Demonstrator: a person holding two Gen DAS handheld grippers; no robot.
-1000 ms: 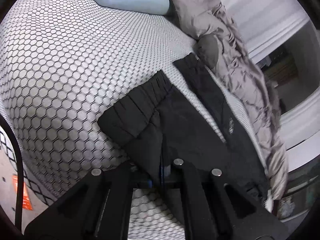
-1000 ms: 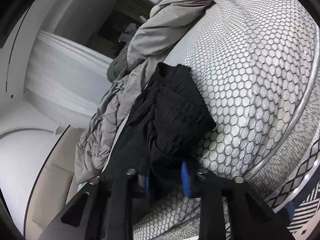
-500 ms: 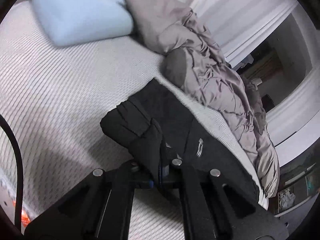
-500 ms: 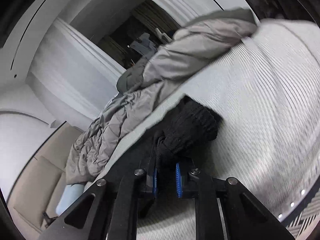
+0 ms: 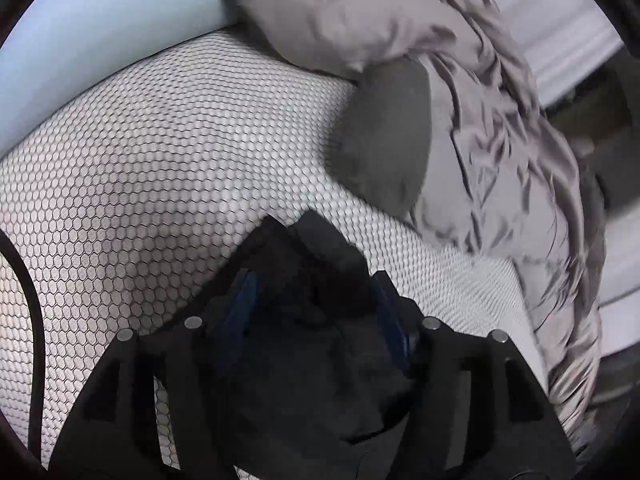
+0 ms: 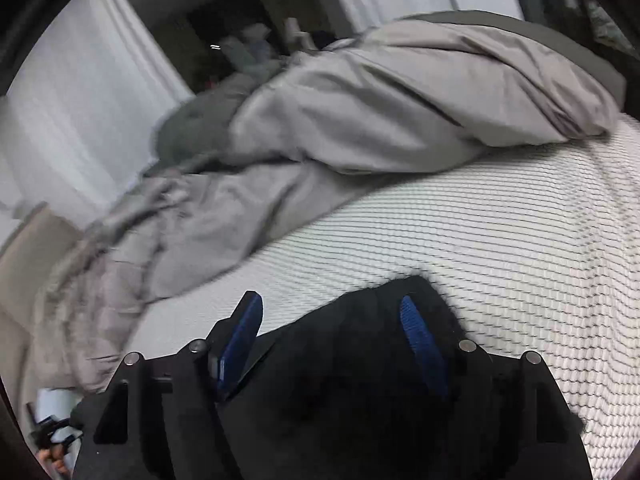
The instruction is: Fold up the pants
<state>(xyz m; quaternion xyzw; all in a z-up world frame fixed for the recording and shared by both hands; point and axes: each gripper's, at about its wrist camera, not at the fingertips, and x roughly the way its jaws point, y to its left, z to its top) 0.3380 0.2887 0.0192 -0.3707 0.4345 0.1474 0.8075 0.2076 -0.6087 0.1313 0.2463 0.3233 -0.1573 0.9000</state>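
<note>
- Your left claw has its 2 blue-padded fingers spread apart, with the bunched black fabric pants lying between and under them; nothing is clamped.
- Your right claw is likewise spread wide, its 2 blue pads standing on either side of the pants' dark edge, gripping nothing.
- The pants sit directly below and just ahead of both claws on the white honeycomb-patterned mattress, so neither hand is clearly nearer.
- I count 1 pair of pants, piled dark and compact; its long axis I cannot tell, since most of it hides beneath the claws.
- Beyond the claws lies 1 rumpled grey duvet, near the pants but apart from them, and 1 pale blue pillow far ahead to the left.
- Judging from this, the fold looks laid down; the coming move likely needs you to lift straight up without snagging cloth.
</note>
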